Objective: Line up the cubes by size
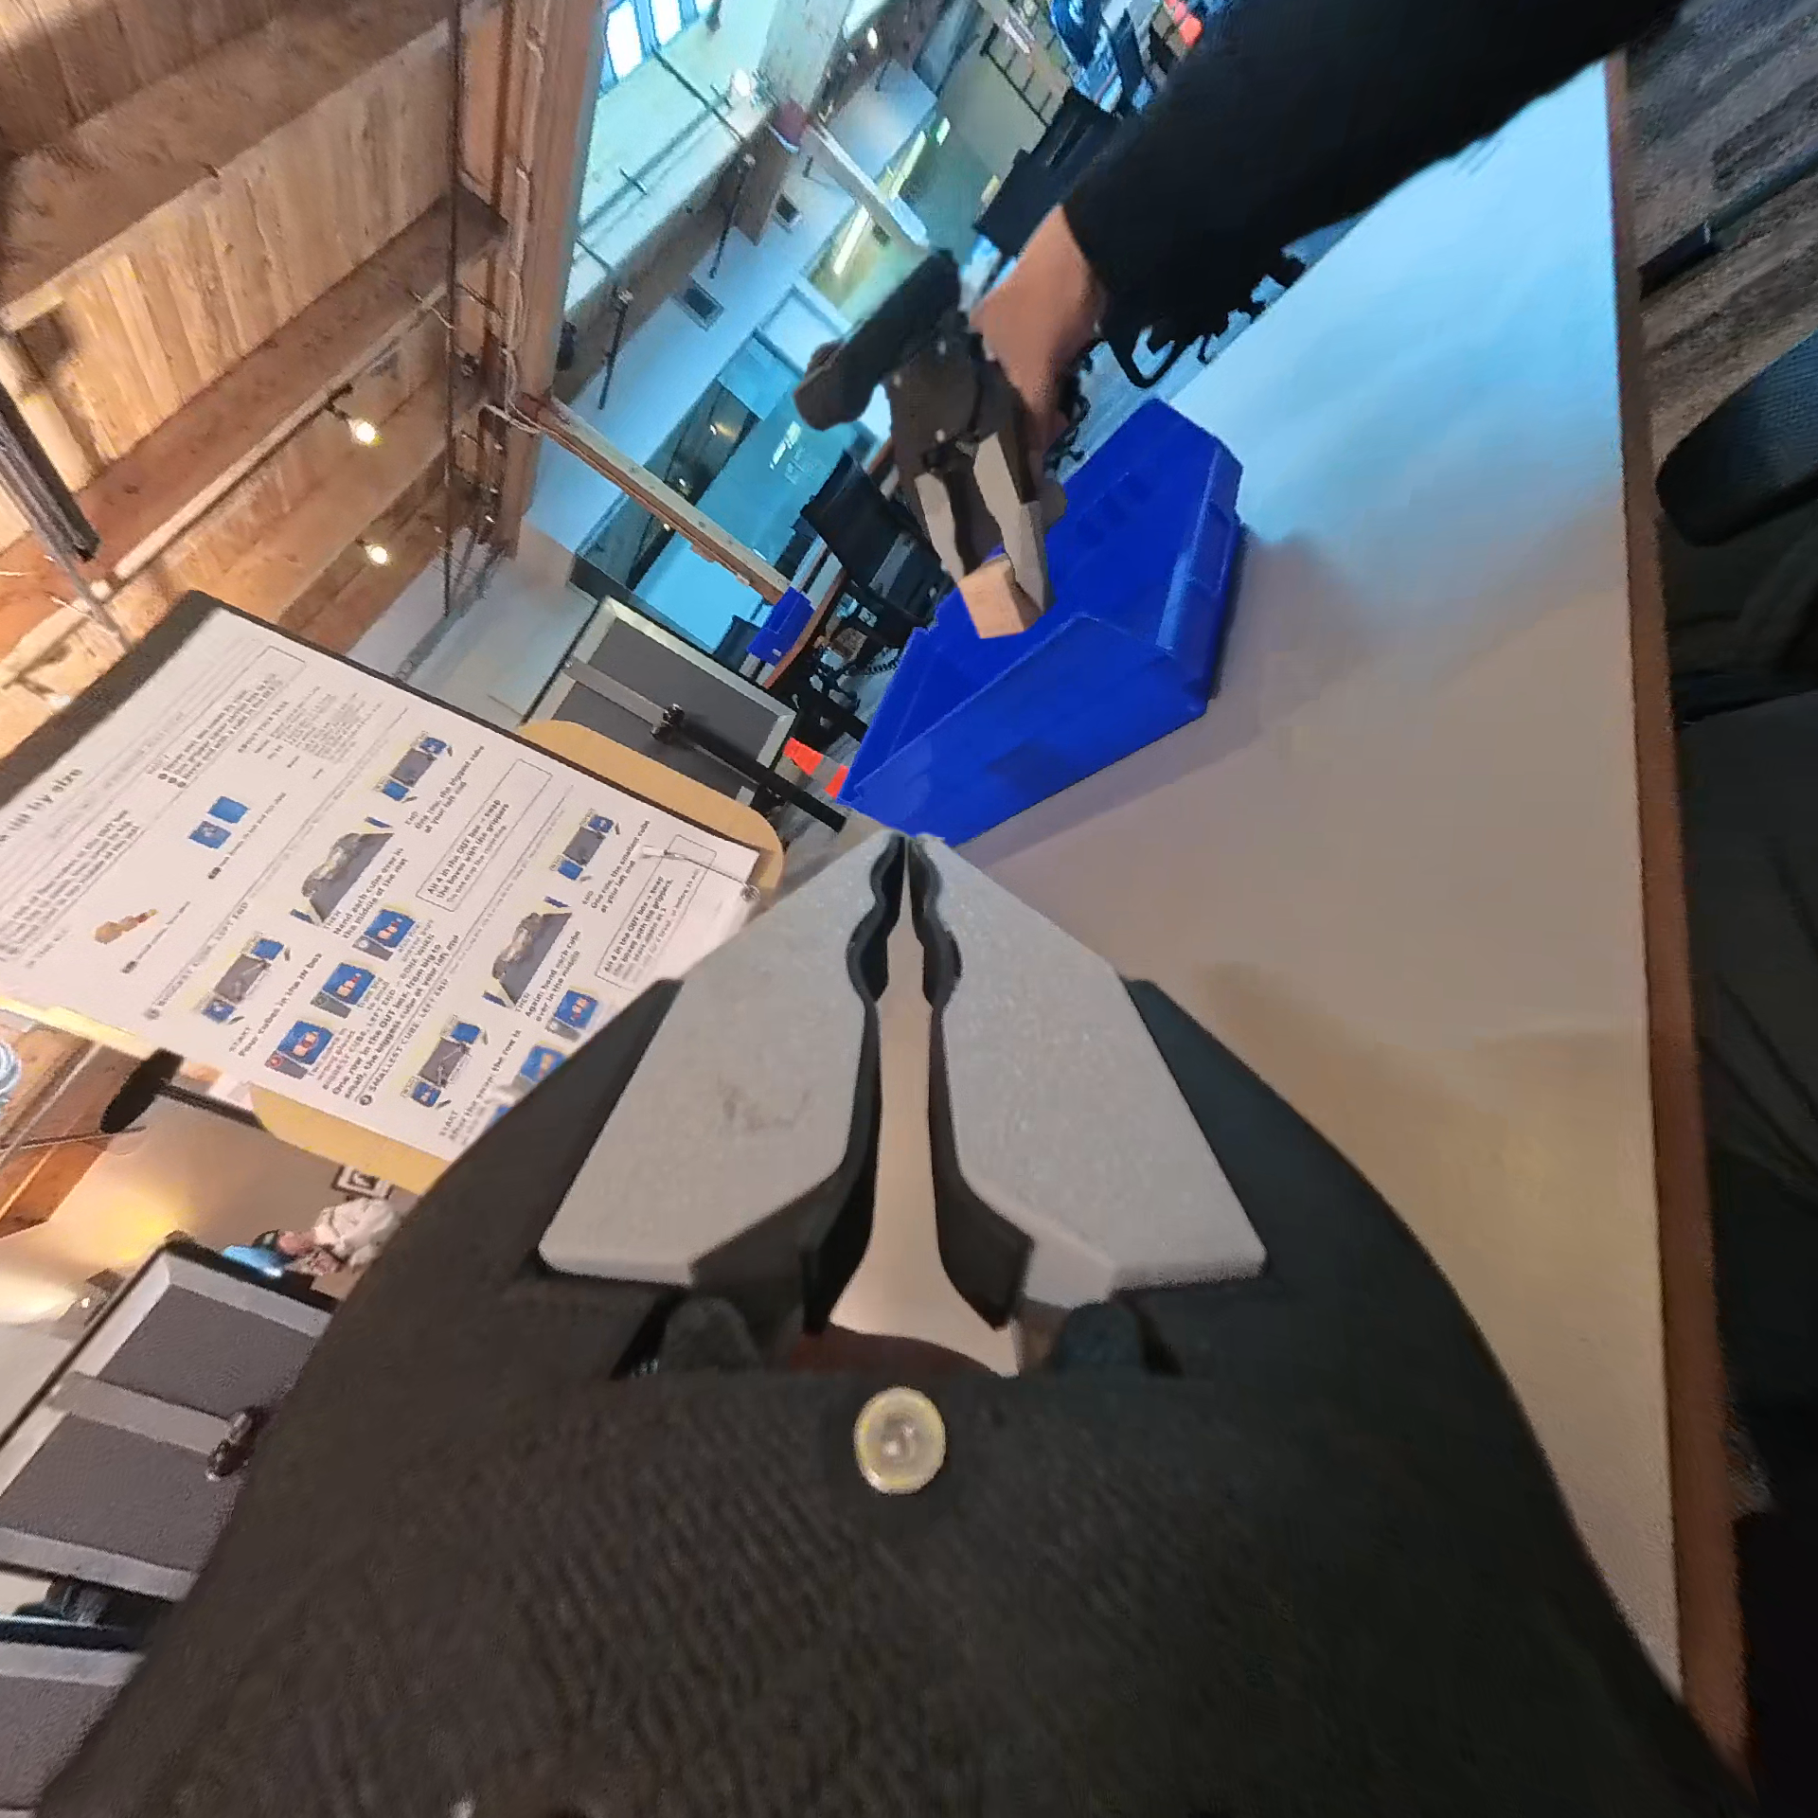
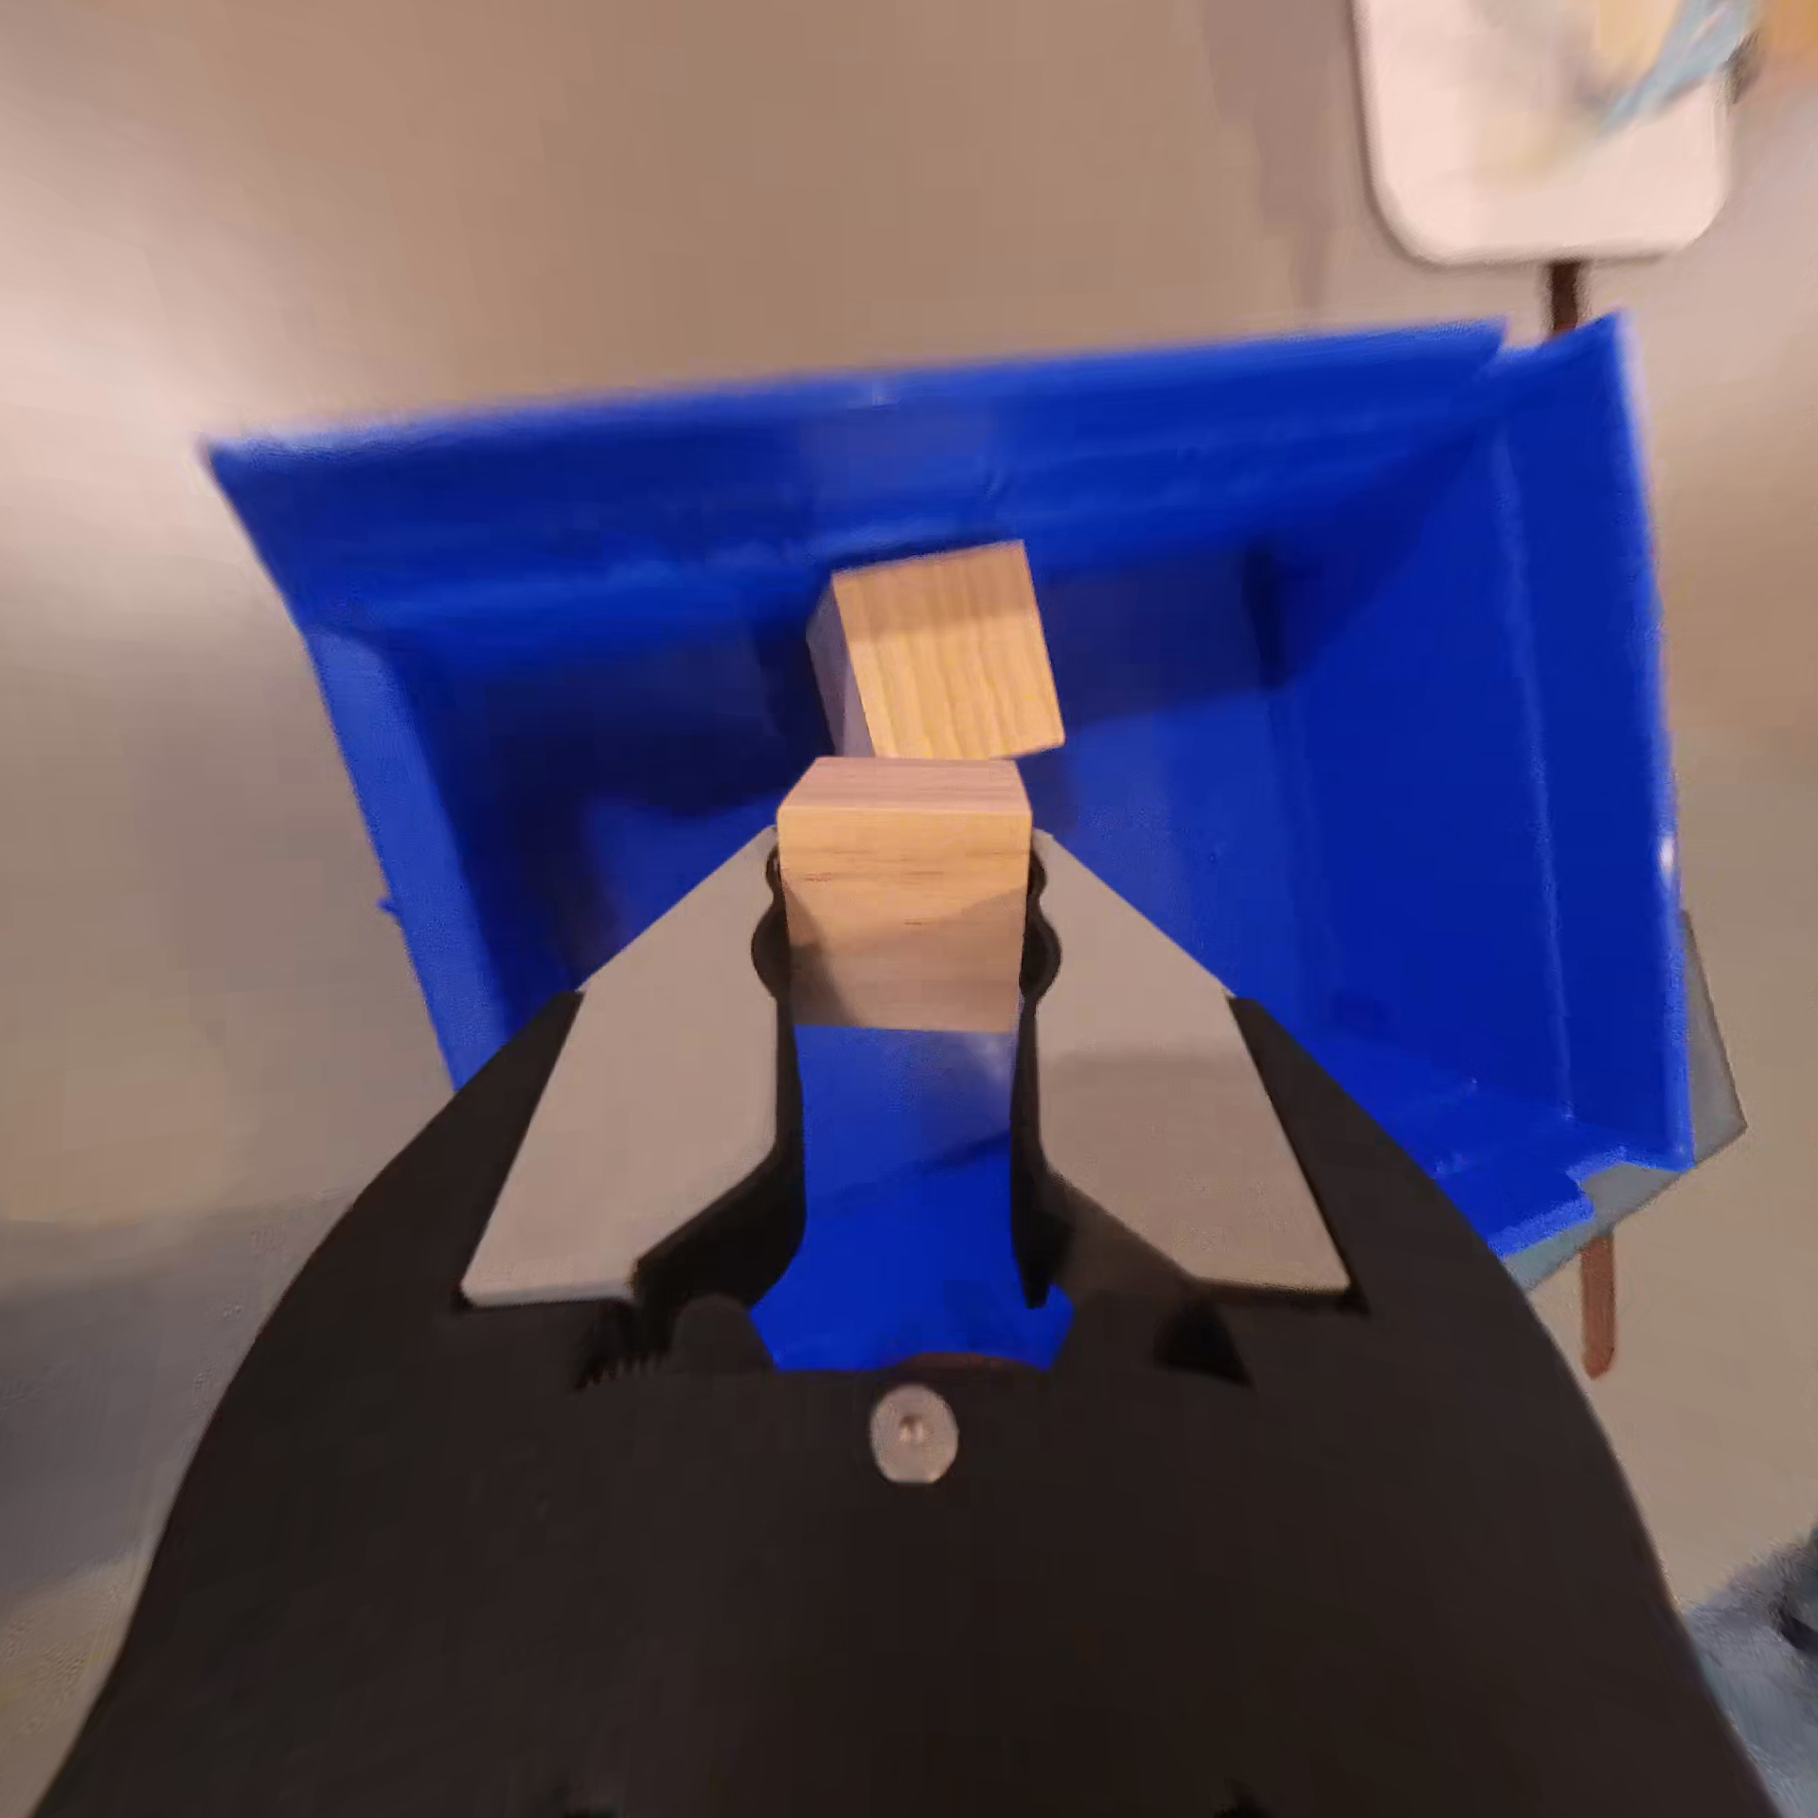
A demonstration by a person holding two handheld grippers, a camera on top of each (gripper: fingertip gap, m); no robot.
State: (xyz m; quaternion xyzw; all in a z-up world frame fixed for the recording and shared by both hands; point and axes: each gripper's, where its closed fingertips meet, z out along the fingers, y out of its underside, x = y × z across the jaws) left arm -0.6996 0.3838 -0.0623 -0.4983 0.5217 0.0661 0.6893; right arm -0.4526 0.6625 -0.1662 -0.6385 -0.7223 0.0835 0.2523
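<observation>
My right gripper (image 2: 905, 866) is shut on a light wooden cube (image 2: 905, 866) and holds it above the open blue bin (image 2: 1426, 787). A second, larger wooden cube (image 2: 949, 659) lies on the bin's floor just beyond the held one. In the left wrist view the right gripper (image 1: 1003, 580) hangs over the blue bin (image 1: 1062, 669) with the cube (image 1: 999, 595) between its tips, held by a hand in a dark sleeve. My left gripper (image 1: 905, 856) is shut and empty, tilted up off the white table (image 1: 1377, 885), well short of the bin.
A printed instruction sheet (image 1: 325, 885) stands on a stand left of the bin. The table's brown front edge (image 1: 1663, 885) runs down the right of the left wrist view. A white rounded object (image 2: 1545, 128) sits beyond the bin in the right wrist view.
</observation>
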